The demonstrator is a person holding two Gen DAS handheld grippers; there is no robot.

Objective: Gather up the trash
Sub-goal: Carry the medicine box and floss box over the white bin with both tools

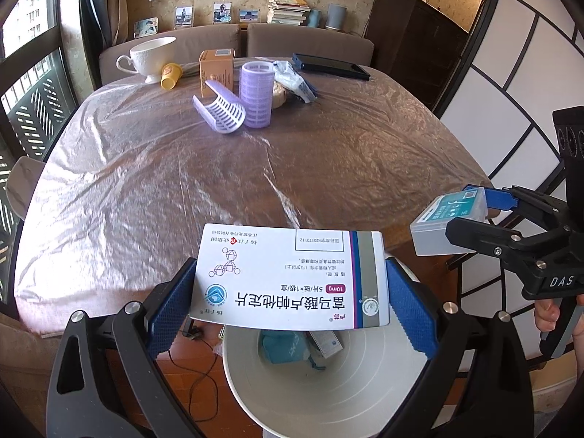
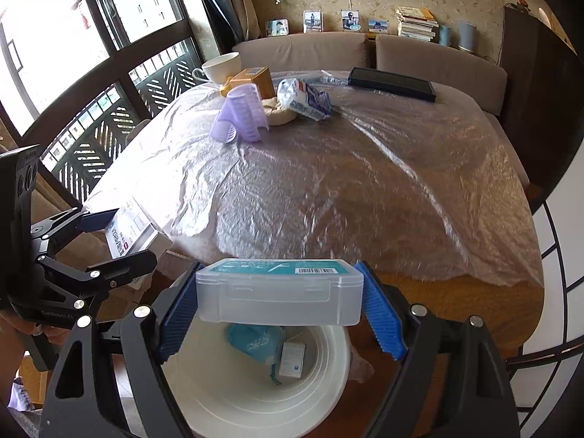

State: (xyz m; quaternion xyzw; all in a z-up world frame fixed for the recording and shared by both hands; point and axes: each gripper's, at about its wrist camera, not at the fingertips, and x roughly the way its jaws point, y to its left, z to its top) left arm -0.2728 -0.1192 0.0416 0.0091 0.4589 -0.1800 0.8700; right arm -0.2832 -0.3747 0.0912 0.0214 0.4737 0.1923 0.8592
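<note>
My left gripper (image 1: 290, 292) is shut on a white medicine box (image 1: 292, 277) with Chinese print, held above a white trash bin (image 1: 277, 394) that stands below the table's near edge. My right gripper (image 2: 279, 306) is shut on a clear plastic case (image 2: 279, 292) with a teal label, also above the bin (image 2: 219, 398). The bin holds a teal pouch (image 2: 255, 343) and a small white box (image 2: 292, 359). Each gripper shows in the other's view: the right one (image 1: 471, 219) with its case (image 1: 438, 222), the left one (image 2: 116, 233) with its box (image 2: 126, 233).
The table (image 1: 328, 168) is covered in clear plastic film. At its far side are two purple hair rollers (image 1: 255, 95), an orange box (image 1: 217, 69), a crumpled wrapper (image 1: 294, 80), a yellow cup (image 1: 171, 76), a white cup (image 1: 151, 56) and a dark flat case (image 1: 330, 66). A sofa stands behind.
</note>
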